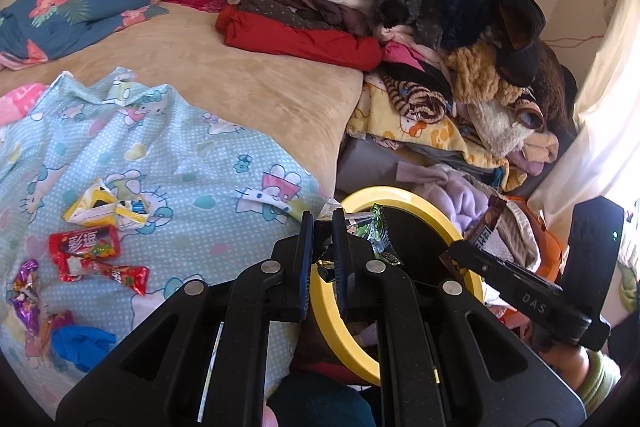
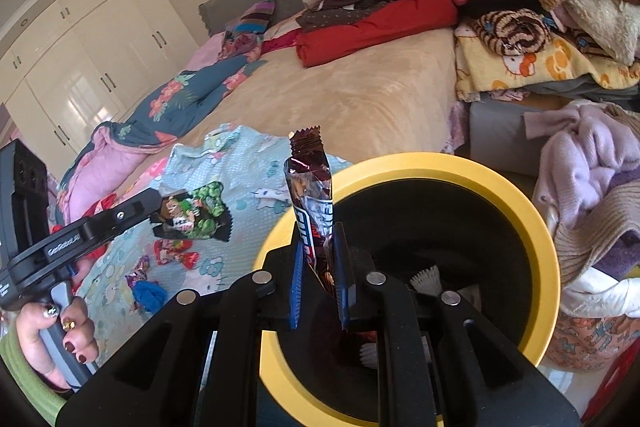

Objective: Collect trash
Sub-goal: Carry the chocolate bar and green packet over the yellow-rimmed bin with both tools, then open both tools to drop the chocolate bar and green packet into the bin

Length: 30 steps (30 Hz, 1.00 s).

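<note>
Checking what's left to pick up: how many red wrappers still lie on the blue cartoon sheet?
2, side by side on the blue cartoon sheet: a larger red wrapper below the yellow packet, and a smaller red wrapper just beyond it. Folds may hide more.

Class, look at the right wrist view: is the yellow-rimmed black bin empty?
No: white crumpled paper lies inside the yellow-rimmed black bin.

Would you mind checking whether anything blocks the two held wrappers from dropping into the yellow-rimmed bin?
Nothing visible does. The brown wrapper and the green wrapper are each clamped in a hand-held gripper at the bin's yellow rim, whose mouth is open.
</note>
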Tool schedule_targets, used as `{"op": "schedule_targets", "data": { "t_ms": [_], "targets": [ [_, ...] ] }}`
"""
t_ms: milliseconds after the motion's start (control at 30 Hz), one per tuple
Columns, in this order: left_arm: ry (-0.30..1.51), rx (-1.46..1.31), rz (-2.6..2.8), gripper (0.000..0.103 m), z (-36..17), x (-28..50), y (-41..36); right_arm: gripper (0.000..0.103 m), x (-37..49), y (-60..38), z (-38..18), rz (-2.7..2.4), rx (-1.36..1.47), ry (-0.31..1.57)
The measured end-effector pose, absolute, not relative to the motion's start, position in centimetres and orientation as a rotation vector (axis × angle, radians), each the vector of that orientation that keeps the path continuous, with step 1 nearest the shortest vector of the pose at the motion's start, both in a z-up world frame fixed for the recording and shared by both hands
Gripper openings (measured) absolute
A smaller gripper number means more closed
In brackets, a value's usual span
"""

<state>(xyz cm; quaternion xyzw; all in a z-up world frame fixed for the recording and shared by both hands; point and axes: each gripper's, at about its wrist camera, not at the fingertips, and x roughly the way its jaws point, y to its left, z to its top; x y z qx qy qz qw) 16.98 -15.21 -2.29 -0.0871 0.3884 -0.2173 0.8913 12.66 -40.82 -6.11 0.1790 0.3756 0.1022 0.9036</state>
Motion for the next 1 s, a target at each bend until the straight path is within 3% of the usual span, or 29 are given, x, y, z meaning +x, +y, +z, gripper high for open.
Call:
{"op": "schedule_targets", "data": {
  "t_ms": [867,933,1000],
  "targets": [
    [0.898,-0.029,-0.549,0.007,-5.4,15.8,-21.9,0.017,12.5,-46.2,-8.8,0.143,0.468,0.837],
    [0.907,-0.024,-0.547,0.012,-5.7,15.8,-22.3,0.025,12.5,-46.5,-8.9,0.145,0.477,0.842],
    [0.918,-0.034,-0.556,0.017,-5.9,15.8,-22.5,0.042,12.4,-46.9,-9.0,0.134,0.488,0.84]
  ]
}}
